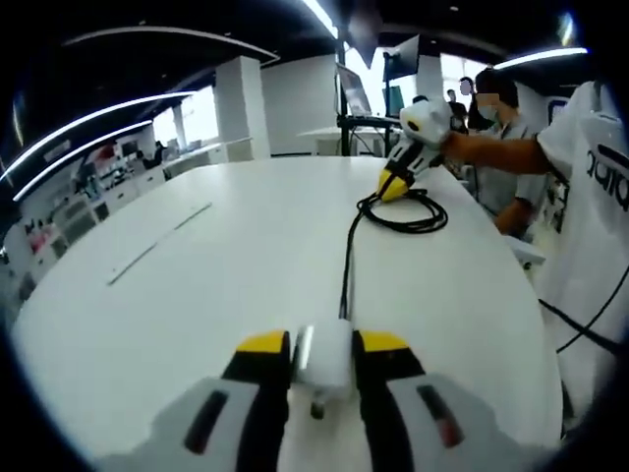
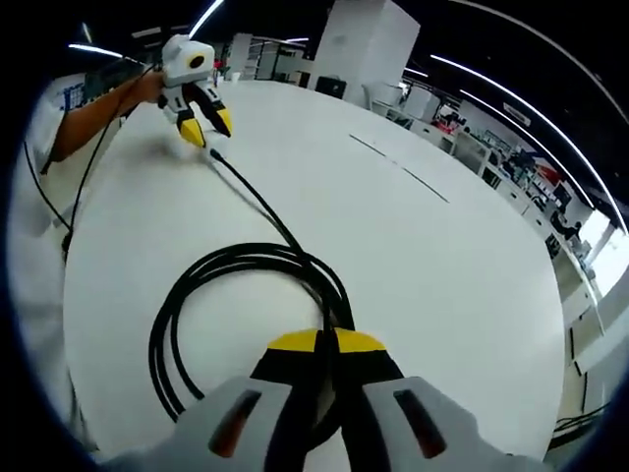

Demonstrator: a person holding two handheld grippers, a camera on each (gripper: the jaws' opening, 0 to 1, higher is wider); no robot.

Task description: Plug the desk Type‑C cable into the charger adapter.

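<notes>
- Left gripper stands low over the white worktop, its yellow-tipped jaws clamped on the white charger adapter; it also appears across the worktop in the right gripper view.
- Right gripper has its jaws closed together on the black Type-C cable at the near edge of the coil; in the left gripper view it appears far across the worktop, over the same coil.
- One straight run of cable leads from the coil to the adapter. At the adapter's far face the cable meets or passes behind the body; whether the plug is seated cannot be told.
- Judgement: both parts are in hand. Either insertion remains to be done or only confirmation of seating is left.
- Loops of slack lie under the right gripper and may drag or snag if the cable is pulled.
- Beyond the worktop: a person by the far edge, white pillars, desks and ceiling light strips. Nothing else lies on the worktop between the grippers.
</notes>
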